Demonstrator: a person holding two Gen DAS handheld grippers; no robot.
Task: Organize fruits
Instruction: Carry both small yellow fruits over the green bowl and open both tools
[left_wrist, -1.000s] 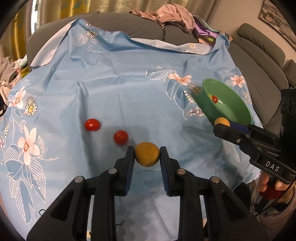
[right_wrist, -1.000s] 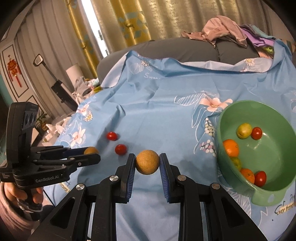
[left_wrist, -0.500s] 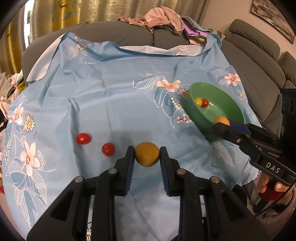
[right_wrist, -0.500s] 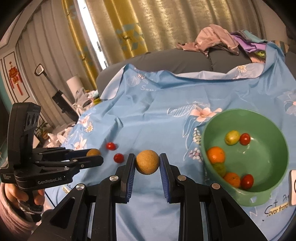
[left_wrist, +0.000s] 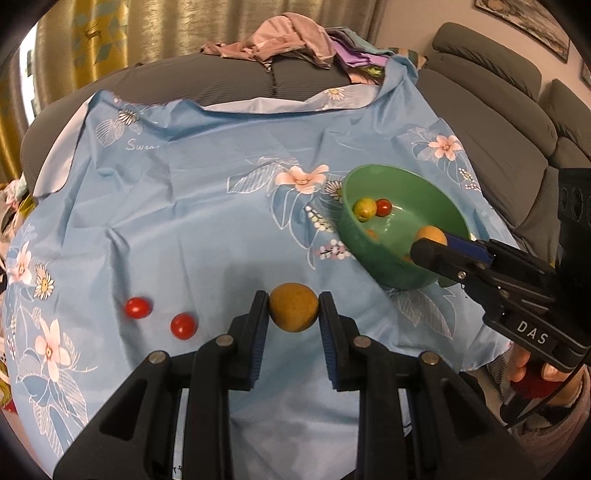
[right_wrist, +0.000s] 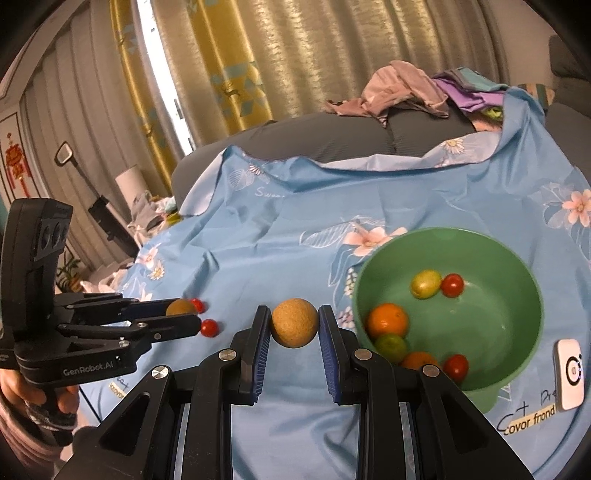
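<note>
While each gripper, left (left_wrist: 293, 314) and right (right_wrist: 294, 328), clenches a brown ball, two tomatoes (left_wrist: 182, 325) lie loose on the cloth (left_wrist: 184, 206).
Much bare cloth lies between the tomatoes and the green bowl (right_wrist: 517, 258), which stands near the cloth's front edge; the right fingers (left_wrist: 436, 253) partly hide the fruits inside.

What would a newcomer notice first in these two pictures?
Each gripper clamps a brownish-yellow round fruit: the left gripper and the right gripper in the near middle of its own view. At right, the green bowl already holds oranges and tomatoes, while two red cherry tomatoes lie on the blue floral cloth.
</note>
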